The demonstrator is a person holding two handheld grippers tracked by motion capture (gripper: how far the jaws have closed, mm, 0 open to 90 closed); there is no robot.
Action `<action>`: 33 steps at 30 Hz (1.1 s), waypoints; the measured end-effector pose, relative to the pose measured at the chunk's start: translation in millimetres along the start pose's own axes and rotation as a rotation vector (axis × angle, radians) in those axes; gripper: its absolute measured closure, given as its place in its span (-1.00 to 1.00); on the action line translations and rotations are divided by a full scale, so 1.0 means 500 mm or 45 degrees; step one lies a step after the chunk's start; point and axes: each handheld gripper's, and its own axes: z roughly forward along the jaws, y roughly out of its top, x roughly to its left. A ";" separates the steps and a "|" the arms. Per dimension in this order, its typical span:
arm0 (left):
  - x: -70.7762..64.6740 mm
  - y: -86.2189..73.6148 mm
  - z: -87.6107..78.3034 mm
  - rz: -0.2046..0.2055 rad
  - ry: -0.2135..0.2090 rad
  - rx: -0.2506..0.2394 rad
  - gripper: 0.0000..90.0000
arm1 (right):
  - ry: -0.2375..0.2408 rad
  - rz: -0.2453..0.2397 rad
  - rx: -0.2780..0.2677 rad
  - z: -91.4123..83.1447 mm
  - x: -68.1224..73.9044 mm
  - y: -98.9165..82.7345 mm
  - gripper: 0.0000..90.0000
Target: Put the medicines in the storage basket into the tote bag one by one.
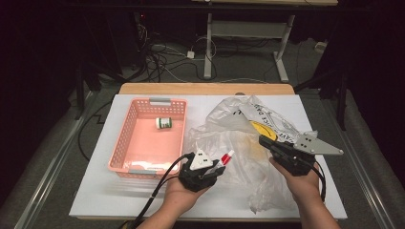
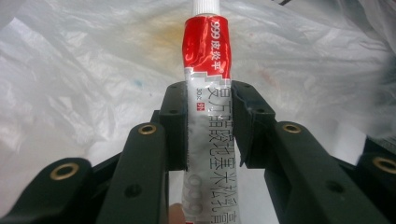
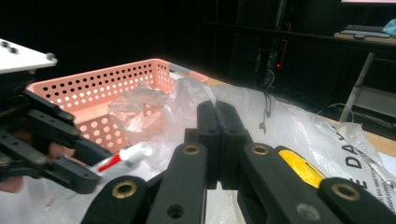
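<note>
A red and silver ointment tube [image 2: 208, 56] with a white cap sticks out from between the pads of my left gripper [image 2: 208, 116], which is shut on its silver body. From above, that gripper [image 1: 218, 164] and the tube [image 1: 227, 157] sit at the left edge of a crumpled clear plastic bag [image 1: 229, 133]. My right gripper [image 1: 263, 140] rests on the bag's right half. Its jaws [image 3: 217, 112] are pressed together, with a raised fold of the bag's film at their tips. The right gripper view also shows the tube [image 3: 126, 156] held level beside the bag [image 3: 299, 126].
A pink perforated basket [image 1: 125, 129] stands left of the bag, holding a small white jar with a green label [image 1: 164, 123]. A white sheet [image 1: 119, 195] covers the table. Desk legs and cables lie on the floor beyond the far edge.
</note>
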 end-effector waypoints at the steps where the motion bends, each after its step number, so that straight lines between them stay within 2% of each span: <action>1: 0.000 0.005 0.005 0.003 0.006 -0.002 0.49 | 0.002 -0.004 -0.002 0.000 0.001 0.001 1.00; 4: -0.001 0.020 0.024 0.001 0.008 -0.018 0.49 | 0.007 -0.003 -0.008 0.001 0.002 0.002 1.00; 12: -0.014 0.054 0.067 0.038 0.007 -0.043 0.49 | 0.004 0.008 -0.021 -0.001 -0.002 0.004 1.00; 19: -0.014 0.072 0.102 0.055 0.020 -0.033 0.49 | 0.004 0.014 -0.026 -0.002 -0.004 0.005 1.00; 28: 0.003 0.082 0.134 0.024 0.025 -0.043 0.49 | 0.005 0.015 -0.026 0.000 -0.004 0.007 1.00; 33: 0.020 0.082 0.156 -0.007 0.049 -0.034 0.49 | 0.008 0.008 -0.020 0.005 -0.005 0.004 1.00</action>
